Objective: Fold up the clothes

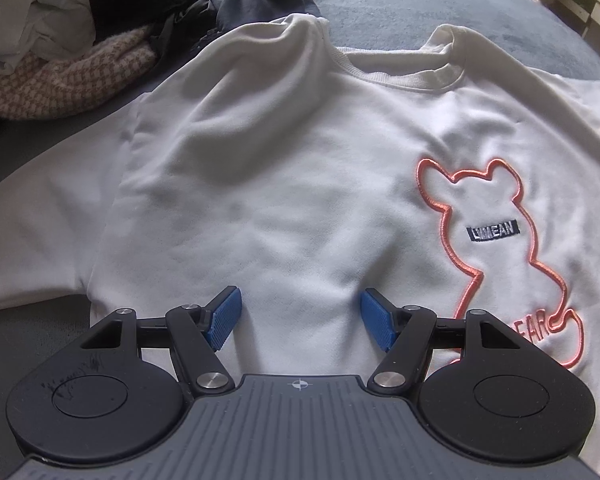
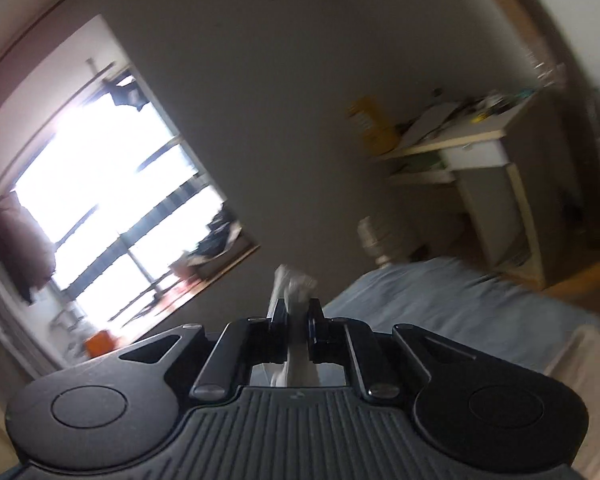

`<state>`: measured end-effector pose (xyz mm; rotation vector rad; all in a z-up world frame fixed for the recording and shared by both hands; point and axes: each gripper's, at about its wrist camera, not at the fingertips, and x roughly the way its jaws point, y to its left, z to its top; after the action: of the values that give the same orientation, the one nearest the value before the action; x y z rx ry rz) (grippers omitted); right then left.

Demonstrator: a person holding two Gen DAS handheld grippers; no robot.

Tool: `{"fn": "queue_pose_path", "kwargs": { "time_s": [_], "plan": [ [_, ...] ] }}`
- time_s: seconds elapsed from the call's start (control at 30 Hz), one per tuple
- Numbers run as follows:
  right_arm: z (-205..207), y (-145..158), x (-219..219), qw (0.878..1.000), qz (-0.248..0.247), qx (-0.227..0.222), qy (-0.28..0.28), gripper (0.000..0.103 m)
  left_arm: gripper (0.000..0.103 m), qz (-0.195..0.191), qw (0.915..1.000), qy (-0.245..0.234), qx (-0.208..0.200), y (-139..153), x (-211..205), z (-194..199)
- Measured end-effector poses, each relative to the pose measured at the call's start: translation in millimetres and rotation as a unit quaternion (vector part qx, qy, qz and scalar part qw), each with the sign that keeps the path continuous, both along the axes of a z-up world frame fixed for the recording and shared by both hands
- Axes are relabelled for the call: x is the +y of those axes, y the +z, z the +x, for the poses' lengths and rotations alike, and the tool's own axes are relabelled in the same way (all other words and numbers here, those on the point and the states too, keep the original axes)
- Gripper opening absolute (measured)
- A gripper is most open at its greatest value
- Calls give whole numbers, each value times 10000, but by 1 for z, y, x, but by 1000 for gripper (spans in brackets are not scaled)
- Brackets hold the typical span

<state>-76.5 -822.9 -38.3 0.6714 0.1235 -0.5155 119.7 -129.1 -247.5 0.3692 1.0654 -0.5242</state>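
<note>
Left wrist view: a white sweatshirt (image 1: 284,168) lies face up on a grey-blue bed (image 1: 420,4), collar at twelve o'clock. The left gripper (image 1: 301,322) hovers over its chest, fingers apart, empty.

Right wrist view: the right gripper (image 2: 297,320) pinches a strip of white fabric (image 2: 292,284), lifted, blurred. Best to lift smoothly and pin the body with the left.

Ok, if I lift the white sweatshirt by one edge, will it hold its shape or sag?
The white sweatshirt will likely sag: it already lies in soft creases on the bed. The white fabric pinched in the right gripper bunches limply, which suggests the same. Probably not slippery, since the surface looks fleecy and matte.
</note>
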Motion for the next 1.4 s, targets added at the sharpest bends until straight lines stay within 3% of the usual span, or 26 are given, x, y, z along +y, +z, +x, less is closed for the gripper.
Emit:
{"fn": "queue_pose_path", "kwargs": {
  "time_s": [0.07,0.17,0.3,0.4,0.47,0.53,0.57,0.6,0.67,0.77,0.8,0.83,0.9,1.1,1.2,1.23,1.33,1.4],
  "plan": [
    [-37,-31,-34,9954,237,315,-873,10,67,35,10000,-27,-28,-1,-2,0],
    [-85,-94,-55,9683,919,891,-2147,12,67,55,10000,-31,-57,-1,-3,-1],
    [-107,-164,-42,9428,1910,808,-2612,12,67,104,9999,-51,-80,-1,-4,-2],
    [-60,-178,-26,9588,1969,1182,-1669,12,67,182,9997,-91,-100,0,-7,-1],
    [-8,-177,-2,9693,1848,1486,-650,12,67,225,9996,-109,-106,1,-8,0],
    [54,-171,38,9697,1332,1929,681,13,67,246,9995,-132,-126,3,-9,-1],
    [83,-171,63,9620,959,2193,1312,18,67,257,9995,-151,-140,3,-8,-1],
    [112,-172,87,9484,580,2444,1935,23,67,264,9994,-143,-142,5,-7,-1],
    [170,-172,136,9038,-187,2898,3142,43,67,279,9994,-125,-146,7,-5,-2],
    [232,-186,197,8281,-1242,3577,4134,47,67,282,9995,-63,-133,9,-1,-3],
    [248,-193,215,8036,-1538,3784,4329,47,67,271,9996,-30,-114,10,1,-4],
    [259,-201,228,7865,-1730,3957,4415,47,67,266,9996,-1,-104,10,3,-4],
    [276,-212,238,7684,-1885,4184,4462,47,67,269,9996,20,-90,10,5,-6],
    [289,-232,243,7513,-1495,4448,4640,47,67,319,9994,63,-78,9,5,-4],
    [287,-236,252,7421,-1747,4588,4563,46,67,334,9994,62,-113,7,2,-2],
    [286,-238,255,7421,-1799,4612,4519,42,67,338,9993,64,-128,7,2,-1],
    [279,-237,263,7445,-1920,4539,4504,10,67,345,9992,75,-169,6,-1,1],
    [272,-230,264,7586,-2055,4396,4348,6,67,333,9992,93,-189,6,-1,3]
  ]
}}
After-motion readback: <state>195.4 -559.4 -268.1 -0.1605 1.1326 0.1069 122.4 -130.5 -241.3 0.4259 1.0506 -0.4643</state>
